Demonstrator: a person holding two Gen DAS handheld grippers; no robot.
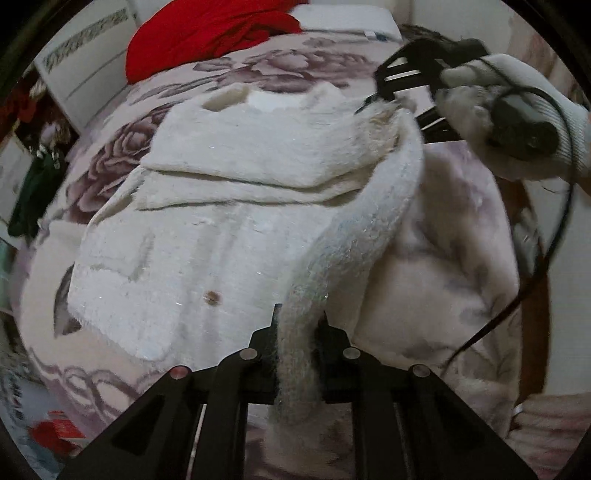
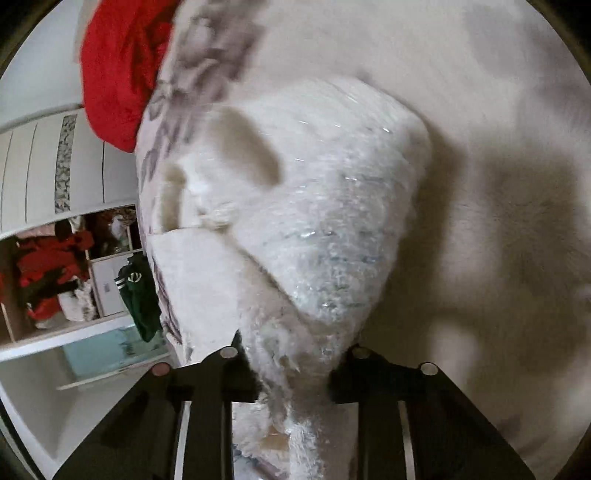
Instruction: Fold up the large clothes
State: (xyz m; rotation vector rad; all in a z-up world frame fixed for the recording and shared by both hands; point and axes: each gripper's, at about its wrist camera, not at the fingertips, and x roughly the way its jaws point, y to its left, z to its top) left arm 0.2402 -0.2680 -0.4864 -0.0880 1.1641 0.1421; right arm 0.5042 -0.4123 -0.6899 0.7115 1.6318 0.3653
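A white fluffy coat [image 1: 221, 229] lies partly folded on the flowered bed blanket [image 1: 454, 266], a brown button showing on its front. A long strip of the coat, its sleeve [image 1: 369, 206], runs lifted from my left gripper [image 1: 299, 321] up to my right gripper [image 1: 384, 96]. The left gripper is shut on the sleeve's near end. A white-gloved hand [image 1: 535, 110] holds the right gripper, which is shut on the far end. In the right wrist view the coat [image 2: 325, 206] bunches between the right gripper's [image 2: 295, 350] fingers, which pinch the pile.
A red garment [image 1: 207, 33] is heaped at the bed's far end, also visible as a red garment [image 2: 118, 74] from the right. A green garment [image 2: 140, 299] hangs by white wardrobe doors [image 2: 33, 173] and open shelves on the left. A black cable [image 1: 546, 251] trails from the right gripper.
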